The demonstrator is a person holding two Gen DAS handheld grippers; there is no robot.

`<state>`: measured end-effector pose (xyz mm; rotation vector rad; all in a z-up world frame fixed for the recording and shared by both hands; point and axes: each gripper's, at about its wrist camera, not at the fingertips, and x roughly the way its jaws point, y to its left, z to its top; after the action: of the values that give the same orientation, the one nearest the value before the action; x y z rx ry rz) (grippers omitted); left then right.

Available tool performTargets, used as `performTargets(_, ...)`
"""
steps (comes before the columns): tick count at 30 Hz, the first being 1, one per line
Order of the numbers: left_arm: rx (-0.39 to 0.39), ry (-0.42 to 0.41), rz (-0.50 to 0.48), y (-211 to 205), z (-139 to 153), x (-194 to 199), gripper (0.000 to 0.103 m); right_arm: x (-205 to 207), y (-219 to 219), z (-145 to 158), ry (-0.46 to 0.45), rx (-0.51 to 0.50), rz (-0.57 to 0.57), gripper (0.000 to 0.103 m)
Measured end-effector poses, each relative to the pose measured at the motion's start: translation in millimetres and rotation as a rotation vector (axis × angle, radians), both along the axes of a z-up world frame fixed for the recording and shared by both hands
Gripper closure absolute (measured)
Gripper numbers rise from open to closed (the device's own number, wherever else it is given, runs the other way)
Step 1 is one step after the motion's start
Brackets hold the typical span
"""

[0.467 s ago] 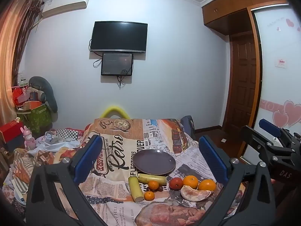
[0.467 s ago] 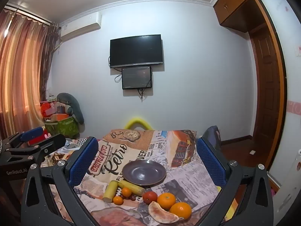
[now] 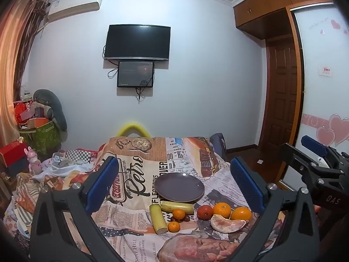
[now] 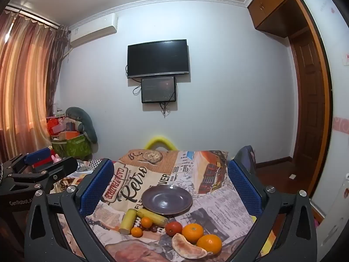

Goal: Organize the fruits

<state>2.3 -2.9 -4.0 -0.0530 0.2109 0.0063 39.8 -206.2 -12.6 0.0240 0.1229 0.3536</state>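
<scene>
A dark purple plate (image 3: 180,185) (image 4: 166,199) rests on the newspaper-print cloth (image 3: 130,214). In front of it lie two yellow-green stalk pieces (image 3: 158,218), two small oranges (image 3: 178,214), dark grapes (image 3: 185,218), a red tomato (image 3: 205,211) (image 4: 173,228), two big oranges (image 3: 241,215) (image 4: 192,232) and a peeled pomelo segment (image 3: 229,224) (image 4: 187,247). My left gripper (image 3: 173,166) (image 4: 48,161) hovers open, back from the fruit. My right gripper (image 4: 171,168) (image 3: 305,152) is beside it, also open and holding nothing.
The cloth covers a raised surface with a cluttered bed (image 3: 54,170) to the left and a yellow loop (image 3: 133,128) behind. A green bag of boxes (image 3: 41,133), curtains, a wall TV (image 3: 137,42) and a wooden door (image 3: 281,100) surround it.
</scene>
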Motion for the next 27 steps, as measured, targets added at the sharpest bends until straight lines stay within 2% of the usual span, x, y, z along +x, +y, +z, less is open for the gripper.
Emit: performTargets(27,0.001,0.003,-0.004,-1.6,0.6,0.9,0.0,0.4,-2.6,0.3,0.003,0.004,-0.003,0.0)
